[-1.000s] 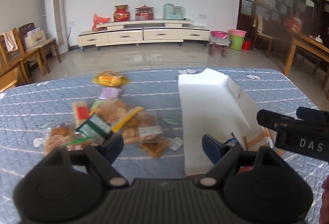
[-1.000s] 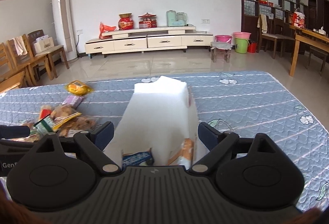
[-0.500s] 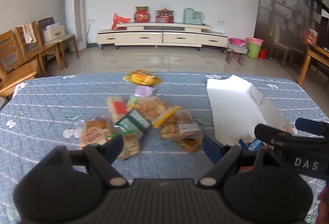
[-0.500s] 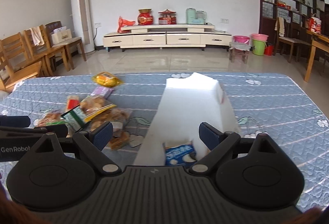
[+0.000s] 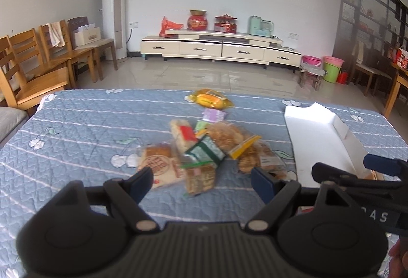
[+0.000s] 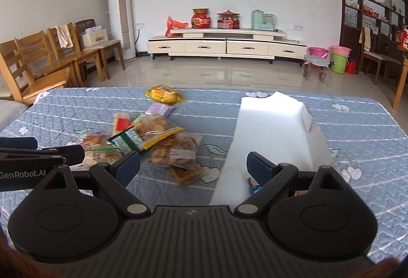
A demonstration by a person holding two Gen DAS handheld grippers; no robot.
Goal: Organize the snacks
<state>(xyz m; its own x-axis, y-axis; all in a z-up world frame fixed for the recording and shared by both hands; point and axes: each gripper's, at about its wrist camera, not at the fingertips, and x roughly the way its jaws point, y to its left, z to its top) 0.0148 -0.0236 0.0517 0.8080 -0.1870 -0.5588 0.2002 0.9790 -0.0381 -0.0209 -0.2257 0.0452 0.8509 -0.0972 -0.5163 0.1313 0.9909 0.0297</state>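
A heap of wrapped snacks (image 5: 204, 150) (image 6: 153, 143) lies on the blue quilted table. A yellow packet (image 5: 210, 98) (image 6: 164, 94) and a small purple packet (image 5: 214, 115) (image 6: 160, 108) lie just beyond the heap. To its right stands a long white box (image 5: 318, 140) (image 6: 270, 135), with a blue packet (image 6: 253, 185) at its near end. My left gripper (image 5: 204, 180) hovers open over the heap's near edge with nothing between its fingers. My right gripper (image 6: 193, 167) is open too, between the heap and the box.
The quilted table (image 5: 76, 130) has bare room to the left of the heap. Wooden chairs (image 5: 38, 66) stand off its left end. A cream cabinet (image 5: 219, 48) lines the far wall, and a wooden table (image 5: 397, 84) is at the far right.
Both grippers have swung left: the snack heap has shifted from left of view toward the middle, and the white box has slid to the right. Both stayed open.
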